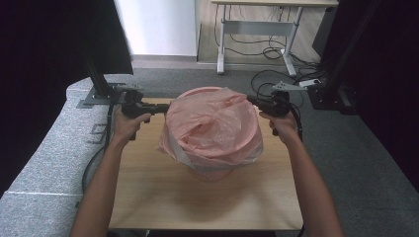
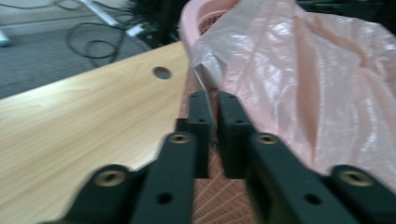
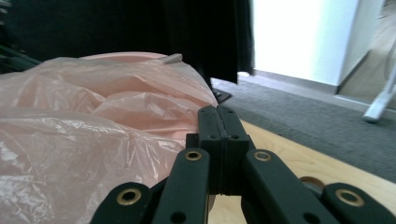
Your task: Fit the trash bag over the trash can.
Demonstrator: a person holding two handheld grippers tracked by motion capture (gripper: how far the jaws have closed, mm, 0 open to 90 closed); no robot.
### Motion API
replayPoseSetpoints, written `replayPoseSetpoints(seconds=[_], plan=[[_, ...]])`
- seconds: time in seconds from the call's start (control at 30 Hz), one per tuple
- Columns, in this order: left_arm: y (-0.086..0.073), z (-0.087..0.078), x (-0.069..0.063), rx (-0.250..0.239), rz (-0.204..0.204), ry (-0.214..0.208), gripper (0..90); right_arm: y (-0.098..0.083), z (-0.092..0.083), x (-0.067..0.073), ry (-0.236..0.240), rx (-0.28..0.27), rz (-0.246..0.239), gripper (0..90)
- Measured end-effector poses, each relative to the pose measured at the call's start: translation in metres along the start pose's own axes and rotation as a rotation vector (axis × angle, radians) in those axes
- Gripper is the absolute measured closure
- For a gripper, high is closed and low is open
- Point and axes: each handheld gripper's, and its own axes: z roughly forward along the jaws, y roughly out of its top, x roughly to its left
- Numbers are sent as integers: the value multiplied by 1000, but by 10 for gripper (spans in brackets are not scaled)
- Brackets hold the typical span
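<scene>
Pinching a thin pink plastic bag (image 1: 212, 123) at both sides.
Left gripper (image 2: 213, 100) and right gripper (image 3: 218, 114) jaws nearly closed on crinkly film draped over a round pink basket (image 1: 212, 170) at frame centre.

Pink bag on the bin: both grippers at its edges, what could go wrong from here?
1. The left gripper is shut on a thin fold of the pink bag; such a small bite may slip out when pulled.
2. The right gripper looks shut beside the film; whether it holds any is unclear, so one side may stay loose.
3. Uneven pulling could tip or drag the pink bin across the table.
</scene>
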Motion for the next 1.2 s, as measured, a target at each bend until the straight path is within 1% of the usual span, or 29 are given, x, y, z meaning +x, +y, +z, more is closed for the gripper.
replayPoseSetpoints(seconds=[0.03, 0.07, 0.13, 0.2, 0.23, 0.27, 0.3, 0.33, 0.37, 0.4, 0.43, 0.47, 0.53, 0.57, 0.6, 0.67, 0.7, 0.73, 0.77, 0.8, 0.87, 0.9, 0.93, 0.97, 1.0, 1.07, 1.13, 1.17, 1.2], plan=[[0, -1, -1, 0, 2, 10, 893, 0, -1, 1, 8, 4, 4, 892], [-1, -3, -3, -5, 4, 20, 895, -1, -4, 3, 21, 10, -3, 892], [0, -9, -7, -28, 14, 46, 896, -2, -8, 5, 40, 19, -21, 891], [3, -15, -12, -61, 27, 63, 892, -3, -12, 8, 39, 23, -24, 891], [4, -17, -14, -64, 35, 60, 877, -3, -14, 9, 39, 22, -29, 891], [6, -18, -16, -66, 41, 67, 843, -3, -16, 9, 37, 23, -32, 890], [7, -19, -17, -82, 46, 89, 777, -4, -17, 9, 35, 24, -34, 890], [9, -19, -18, -90, 42, 79, 685, -4, -17, 9, 35, 25, -36, 890], [9, -18, -17, -83, 40, 66, 632, -4, -17, 10, 34, 26, -39, 889], [11, -14, -16, -59, 33, 55, 585, -3, -17, 10, 33, 26, -40, 888], [12, -9, -13, -24, 19, 45, 504, -3, -17, 10, 33, 27, -43, 886], [12, -5, -11, 1, 15, 51, 463, -3, -16, 10, 32, 26, -42, 885], [11, 2, -7, 13, -2, 18, 460, -4, -16, 9, 31, 22, -33, 881], [10, 3, -7, 9, -1, -12, 488, -4, -16, 8, 31, 22, -30, 881], [10, 3, -7, 7, -2, -32, 604, -4, -15, 8, 31, 22, -28, 881], [12, 3, -9, 6, -2, -16, 654, -5, -15, 7, 32, 25, -32, 882], [13, 0, -9, -11, -2, -5, 698, -4, -15, 7, 25, 24, -40, 884], [14, -4, -9, -28, -2, 2, 765, -4, -16, 7, 16, 21, -46, 885], [15, -5, -9, -33, -1, -8, 852, -3, -17, 6, 10, 19, -57, 886], [15, -5, -10, -23, 11, 3, 868, -2, -17, 7, 2, 23, -80, 887], [15, -4, -12, -24, 27, 34, 889, -1, -16, 11, -22, 33, -142, 888], [15, -3, -12, -31, 23, 45, 892, -1, -14, 12, -30, 35, -163, 888], [15, -3, -11, -36, 17, 47, 893, -2, -12, 12, -34, 39, -177, 889], [15, -2, -9, -44, 10, 55, 894, -3, -10, 11, -33, 41, -172, 889], [15, 0, -7, -54, 1, 54, 894, -5, -7, 9, -32, 45, -163, 890], [14, 2, -1, -77, -24, 35, 894, -9, -1, 7, -21, 64, -154, 892], [14, 5, 4, -96, -51, 45, 894, -11, 5, 6, -21, 61, -139, 894], [15, 7, 7, -80, -58, 65, 894, -11, 7, 6, -23, 63, -140, 894], [14, 10, 10, -78, -69, 64, 895, -11, 9, 7, -23, 66, -141, 894]])
